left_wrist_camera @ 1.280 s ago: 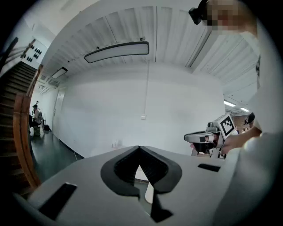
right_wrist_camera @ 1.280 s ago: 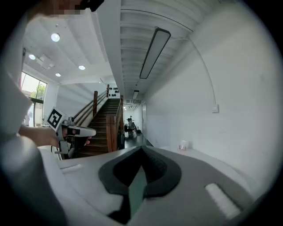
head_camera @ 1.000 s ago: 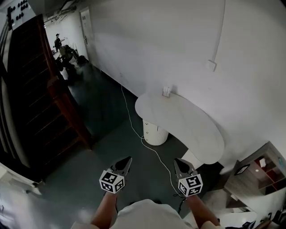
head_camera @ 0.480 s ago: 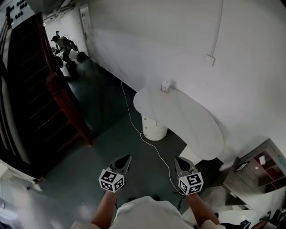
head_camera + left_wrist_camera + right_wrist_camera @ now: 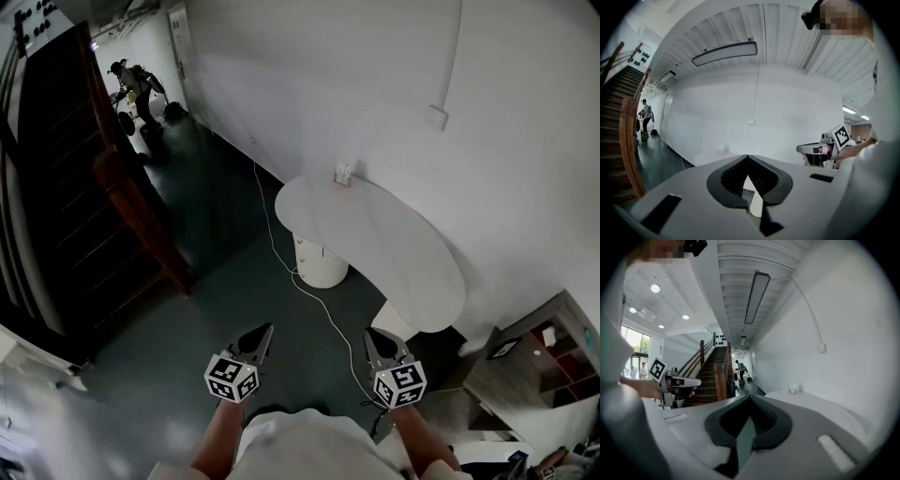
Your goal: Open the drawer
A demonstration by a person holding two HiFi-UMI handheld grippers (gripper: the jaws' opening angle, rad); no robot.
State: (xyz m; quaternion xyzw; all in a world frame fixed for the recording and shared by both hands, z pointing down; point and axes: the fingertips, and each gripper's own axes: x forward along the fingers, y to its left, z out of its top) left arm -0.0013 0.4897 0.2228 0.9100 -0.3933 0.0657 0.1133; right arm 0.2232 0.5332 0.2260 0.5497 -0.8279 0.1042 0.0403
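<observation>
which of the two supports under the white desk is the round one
The pedestal under the desk's far end, below the small white box on top. The other support, under the near end, is flat-sided.

A white kidney-shaped table (image 5: 412, 272) stands against the pale wall. A small white box (image 5: 343, 174) sits on its far edge. Left of the table a thin white cable (image 5: 323, 314) trails over the dark floor. Further left rises a dark wooden staircase (image 5: 56, 187). Right of the table stands a brown wooden shelf unit (image 5: 539, 361).
</observation>
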